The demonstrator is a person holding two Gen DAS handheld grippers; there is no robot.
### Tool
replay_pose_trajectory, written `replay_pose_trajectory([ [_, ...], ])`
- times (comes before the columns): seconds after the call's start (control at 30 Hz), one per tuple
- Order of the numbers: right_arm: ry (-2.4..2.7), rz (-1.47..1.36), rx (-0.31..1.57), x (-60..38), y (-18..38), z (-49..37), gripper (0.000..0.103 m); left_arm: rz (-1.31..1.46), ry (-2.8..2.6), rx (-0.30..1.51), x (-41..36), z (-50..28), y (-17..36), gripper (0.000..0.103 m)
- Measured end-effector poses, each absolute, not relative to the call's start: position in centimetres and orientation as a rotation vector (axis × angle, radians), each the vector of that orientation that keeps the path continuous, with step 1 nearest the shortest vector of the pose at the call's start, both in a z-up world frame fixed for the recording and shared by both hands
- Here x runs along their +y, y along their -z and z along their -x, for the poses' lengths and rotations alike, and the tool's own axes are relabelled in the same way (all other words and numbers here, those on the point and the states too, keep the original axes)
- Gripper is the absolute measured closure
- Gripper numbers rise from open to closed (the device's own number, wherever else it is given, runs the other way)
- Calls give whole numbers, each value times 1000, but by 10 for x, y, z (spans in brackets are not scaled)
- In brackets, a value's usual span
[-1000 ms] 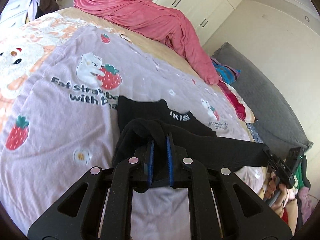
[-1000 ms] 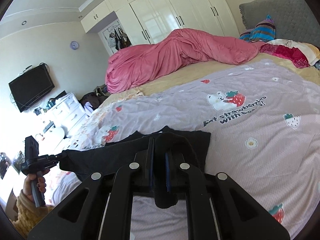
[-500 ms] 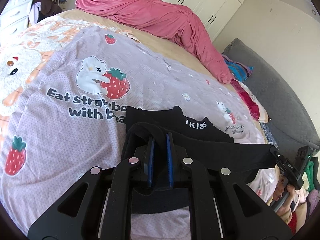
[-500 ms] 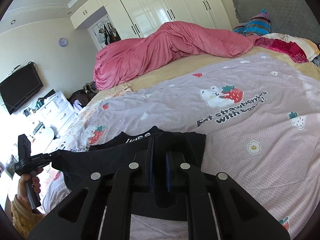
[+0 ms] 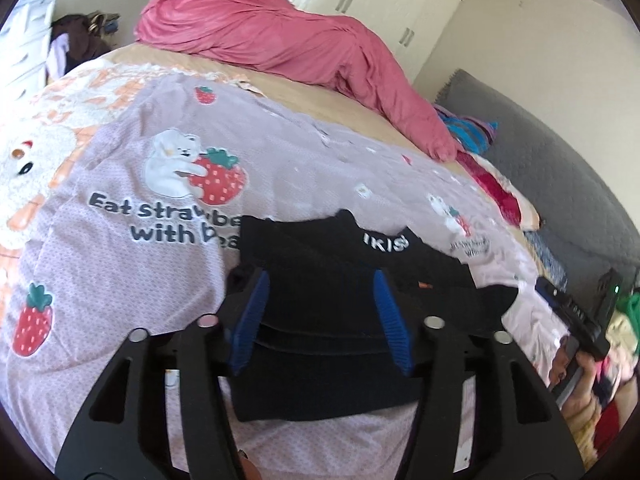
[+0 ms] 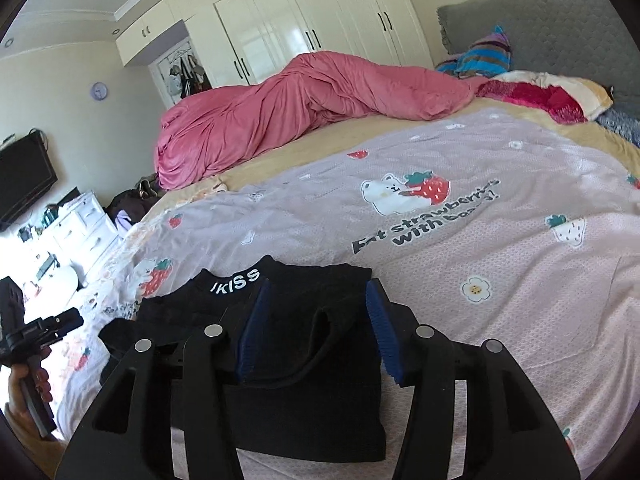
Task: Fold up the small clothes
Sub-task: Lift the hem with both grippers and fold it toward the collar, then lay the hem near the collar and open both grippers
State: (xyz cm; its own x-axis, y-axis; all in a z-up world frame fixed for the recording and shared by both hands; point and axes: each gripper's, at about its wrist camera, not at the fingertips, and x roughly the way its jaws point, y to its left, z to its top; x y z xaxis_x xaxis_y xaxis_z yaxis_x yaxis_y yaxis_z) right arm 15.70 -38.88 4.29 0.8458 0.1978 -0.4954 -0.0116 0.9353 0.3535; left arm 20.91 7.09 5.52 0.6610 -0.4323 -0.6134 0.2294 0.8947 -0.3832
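A small black garment [image 5: 320, 320] with white letters on its waistband lies folded on the pink strawberry-print bedspread [image 5: 140, 272]. My left gripper [image 5: 320, 280] hovers over its left end, jaws opening, blue pads clear of the cloth. My right gripper [image 6: 316, 290] stands over the garment [image 6: 316, 344] at its right end, jaws opening too, the fabric lying slack between the pads. Each view shows the other gripper held in a hand at its edge: the right gripper [image 5: 576, 316], the left gripper [image 6: 44, 328].
A bunched pink duvet [image 6: 300, 108] lies along the far side of the bed. Striped and red pillows [image 6: 532, 92] rest by the grey headboard [image 6: 560, 16]. White wardrobes [image 6: 300, 24] line the back wall. A dresser and television [image 6: 24, 180] stand at the left.
Both grippers were shut on the black garment's edge and carried it forward and down onto the lower half. Now both sets of jaws have parted and the folded cloth rests on the bed.
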Motion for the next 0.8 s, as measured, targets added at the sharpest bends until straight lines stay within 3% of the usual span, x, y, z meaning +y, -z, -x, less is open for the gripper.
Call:
replay_pose_trajectory([
  [0.1,-125,-328,555,-385,-42,-154,54,261,406,769,60,-204,-54,37],
  [0.17,-129,-318,559,-382,-42,-153,54,240,408,767,55,-201,-53,23],
  [0.27,-147,-295,575,-377,-41,-151,48,188,395,773,48,-197,-50,15],
  [0.4,-169,-246,595,-367,-39,-150,41,142,403,803,39,-192,-41,12],
  [0.53,-182,-179,621,-356,-35,-146,40,103,409,856,30,-188,-28,12],
  [0.6,-183,-149,637,-352,-31,-144,43,69,402,881,25,-186,-21,14],
  [0.63,-182,-126,660,-349,-27,-144,50,37,395,892,23,-185,-17,23],
  [0.67,-184,-101,688,-346,-23,-144,72,13,389,901,21,-184,-14,37],
  [0.7,-192,-83,712,-343,-20,-145,86,-17,384,924,18,-184,-8,44],
  [0.77,-181,-24,760,-337,-9,-146,89,-32,393,956,16,-185,0,57],
  [0.8,-164,7,774,-334,-4,-146,91,-58,384,967,13,-186,5,57],
])
